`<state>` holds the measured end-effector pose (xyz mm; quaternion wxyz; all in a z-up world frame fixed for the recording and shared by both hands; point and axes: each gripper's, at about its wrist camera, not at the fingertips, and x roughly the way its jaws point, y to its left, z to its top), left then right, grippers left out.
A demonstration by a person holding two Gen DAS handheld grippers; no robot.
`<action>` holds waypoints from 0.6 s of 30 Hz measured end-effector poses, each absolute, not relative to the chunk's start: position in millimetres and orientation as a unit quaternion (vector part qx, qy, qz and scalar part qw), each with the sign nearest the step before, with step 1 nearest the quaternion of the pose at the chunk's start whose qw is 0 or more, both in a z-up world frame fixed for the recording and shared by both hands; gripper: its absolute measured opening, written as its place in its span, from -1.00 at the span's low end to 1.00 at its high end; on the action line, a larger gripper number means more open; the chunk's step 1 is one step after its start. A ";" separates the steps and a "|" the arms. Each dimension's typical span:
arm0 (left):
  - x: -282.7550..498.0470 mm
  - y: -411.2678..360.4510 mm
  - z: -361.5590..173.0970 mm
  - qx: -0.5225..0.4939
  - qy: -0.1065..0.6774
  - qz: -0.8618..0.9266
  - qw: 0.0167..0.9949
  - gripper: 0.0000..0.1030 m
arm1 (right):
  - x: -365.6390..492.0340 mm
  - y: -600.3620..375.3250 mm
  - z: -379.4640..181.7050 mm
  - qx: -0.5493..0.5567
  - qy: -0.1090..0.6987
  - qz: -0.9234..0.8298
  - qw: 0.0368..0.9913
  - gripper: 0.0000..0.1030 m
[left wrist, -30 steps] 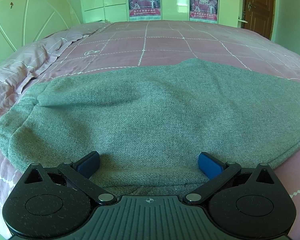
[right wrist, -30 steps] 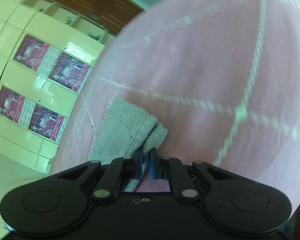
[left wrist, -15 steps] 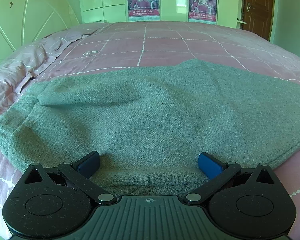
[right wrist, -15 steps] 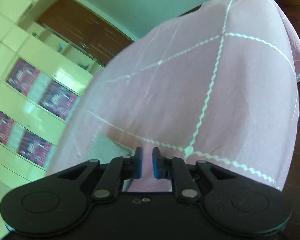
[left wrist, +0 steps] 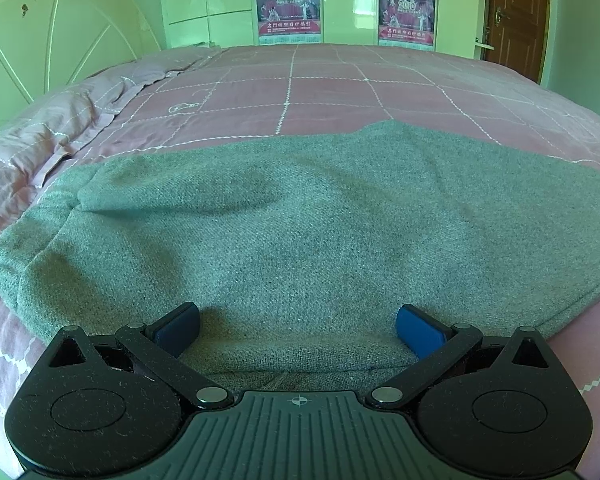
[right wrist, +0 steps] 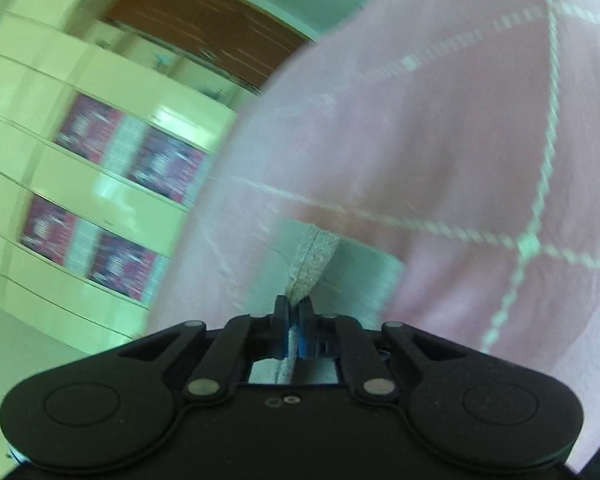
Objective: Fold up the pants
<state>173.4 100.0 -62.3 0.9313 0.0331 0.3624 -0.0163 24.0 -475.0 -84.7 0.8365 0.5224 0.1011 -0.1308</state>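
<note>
Now the right gripper (right wrist: 294, 312) is clenched on an edge of the grey pants (right wrist: 312, 260); half a second ago its jaws stood slightly apart with nothing between them. The left gripper (left wrist: 298, 326) is unchanged, spread wide over the pants (left wrist: 320, 232) lying flat on the pink bed (left wrist: 340, 88). Only the left view shows the headboard (left wrist: 60, 48).

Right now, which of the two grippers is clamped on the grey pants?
The right gripper: its jaws pinch an edge of the grey pants. The left gripper hangs wide open above the pants, pads apart.
</note>
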 end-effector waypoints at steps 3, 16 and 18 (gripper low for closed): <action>173.6 100.1 -62.2 0.033 0.362 -0.016 0.931 1.00 | 23.4 -476.4 -93.5 0.500 0.128 -0.146 0.844 -1.00; 158.6 115.8 -48.8 -0.001 0.341 0.000 0.940 1.00 | 18.7 -465.6 -86.6 0.464 0.156 -0.140 0.861 -0.79; 148.4 130.1 -44.8 -0.012 0.328 0.026 0.944 1.00 | 36.3 -451.3 -76.6 0.450 0.167 -0.099 0.872 -0.78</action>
